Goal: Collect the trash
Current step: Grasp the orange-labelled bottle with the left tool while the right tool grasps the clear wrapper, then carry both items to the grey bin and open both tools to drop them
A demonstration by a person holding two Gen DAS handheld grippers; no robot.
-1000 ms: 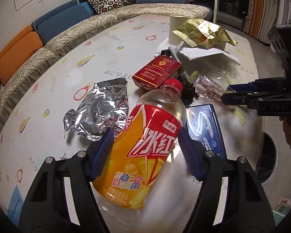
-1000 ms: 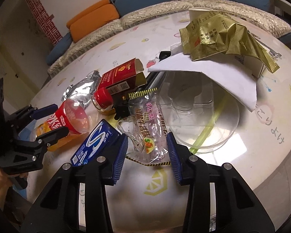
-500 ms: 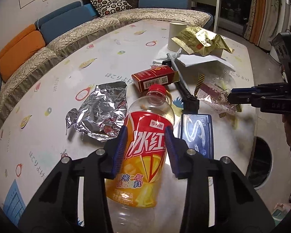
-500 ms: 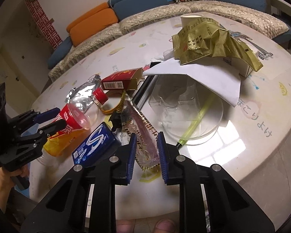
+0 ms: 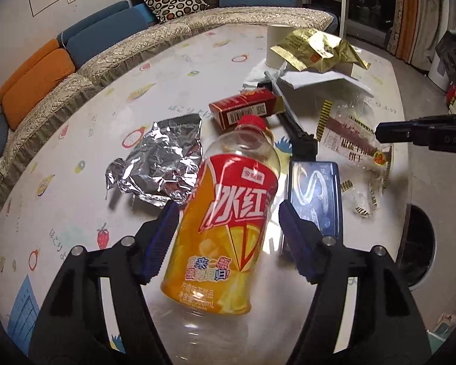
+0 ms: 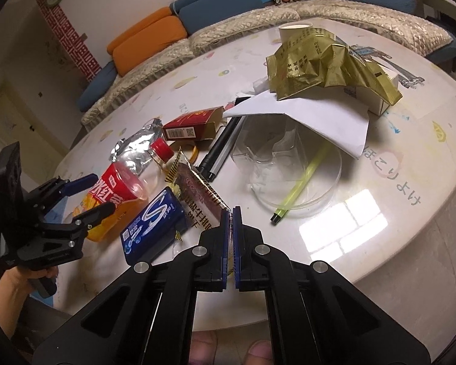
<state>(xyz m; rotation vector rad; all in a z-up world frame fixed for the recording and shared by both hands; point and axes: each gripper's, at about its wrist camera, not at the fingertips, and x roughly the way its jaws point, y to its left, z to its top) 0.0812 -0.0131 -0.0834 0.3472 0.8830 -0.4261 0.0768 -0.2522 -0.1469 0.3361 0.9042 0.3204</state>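
Note:
A plastic bottle (image 5: 228,213) with a red cap and a red and orange label lies on the white table (image 5: 76,213), between the fingers of my left gripper (image 5: 228,211). The jaws are opening and the right pad stands clear of the bottle. In the right wrist view the same bottle (image 6: 115,194) lies inside the left gripper (image 6: 100,193). My right gripper (image 6: 231,213) is shut on the edge of a clear printed wrapper (image 6: 197,194), which hangs a little above the table. From the left wrist, the right gripper (image 5: 380,127) pinches that wrapper (image 5: 352,146).
A blue gum pack (image 5: 314,194) lies right of the bottle, crumpled silver foil (image 5: 164,161) left of it. Behind are a red carton (image 5: 246,109), a black pen-like tool (image 5: 298,130), a clear lid with a green straw (image 6: 288,167), white paper (image 6: 304,112), a gold bag (image 5: 316,48) and a paper cup (image 5: 276,45).
My left jaws closed in on the bottle and have spread apart again. My right jaws closed onto the clear wrapper and drew it up and toward me.

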